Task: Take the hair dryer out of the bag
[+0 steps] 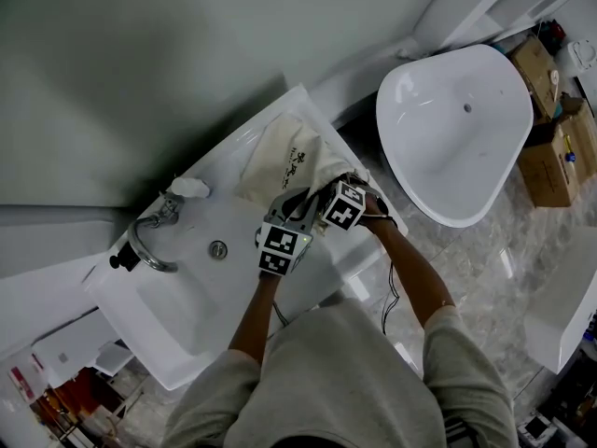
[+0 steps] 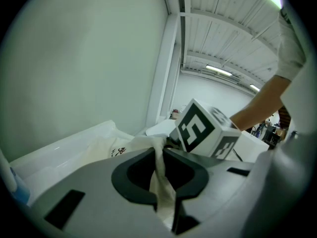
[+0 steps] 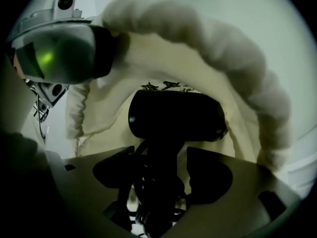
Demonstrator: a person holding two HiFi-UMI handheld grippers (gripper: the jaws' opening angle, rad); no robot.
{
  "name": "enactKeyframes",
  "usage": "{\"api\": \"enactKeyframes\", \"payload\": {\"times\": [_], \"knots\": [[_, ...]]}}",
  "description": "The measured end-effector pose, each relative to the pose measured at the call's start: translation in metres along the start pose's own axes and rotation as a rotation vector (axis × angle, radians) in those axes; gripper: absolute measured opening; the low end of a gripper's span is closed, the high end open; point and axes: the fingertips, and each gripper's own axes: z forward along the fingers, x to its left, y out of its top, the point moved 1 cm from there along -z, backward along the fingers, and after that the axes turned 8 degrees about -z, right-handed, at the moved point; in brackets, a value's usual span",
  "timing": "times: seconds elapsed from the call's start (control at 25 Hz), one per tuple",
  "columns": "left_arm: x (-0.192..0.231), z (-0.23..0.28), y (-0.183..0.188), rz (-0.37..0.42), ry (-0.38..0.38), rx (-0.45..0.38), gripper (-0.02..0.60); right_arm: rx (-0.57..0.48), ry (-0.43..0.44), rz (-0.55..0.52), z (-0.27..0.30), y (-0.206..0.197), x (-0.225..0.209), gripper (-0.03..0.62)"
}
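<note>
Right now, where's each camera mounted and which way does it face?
Head view: on the person's head, steeply down at the sink; both forearms show.
Left gripper view: on the left gripper, along jaws shut on the bag; right forearm shows.
Right gripper view: on the right gripper, into the bag at the hair dryer; left gripper shows.
Shared: all see the bag.

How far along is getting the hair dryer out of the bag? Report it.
Done: the left gripper is clamped on the rim of the bag, holding its mouth open. In hand: the right gripper is at the mouth, jaws apart astride the handle of the hair dryer, not yet gripping. Left: close on it and lift it out; it lies inside the bag.
</note>
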Motion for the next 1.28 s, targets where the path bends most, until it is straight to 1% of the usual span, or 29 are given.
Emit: {"api": "enactKeyframes", "payload": {"times": [0.12,0.28,0.6,0.8,1.08,1.28], "knots": [[0.000,0.000,-0.001,-0.002,0.000,0.000,0.043,0.017,0.032,0.019,0.005,0.002,0.001,0.330],[0.004,-0.002,0.001,-0.034,-0.005,-0.005,0.042,0.019,0.051,0.028,0.010,0.005,0.002,0.321],[0.005,-0.002,0.002,-0.052,-0.015,-0.009,0.042,-0.009,0.054,0.016,0.009,0.009,0.004,0.304],[0.006,-0.005,0.003,-0.050,-0.005,-0.008,0.043,-0.012,0.053,-0.013,0.007,0.009,0.007,0.273],[0.010,-0.006,0.001,-0.035,0.020,0.001,0.041,-0.020,0.071,-0.015,0.003,0.005,0.013,0.265],[0.012,-0.006,0.001,-0.026,0.034,0.006,0.043,-0.032,0.067,-0.023,-0.008,-0.004,0.019,0.265]]}}
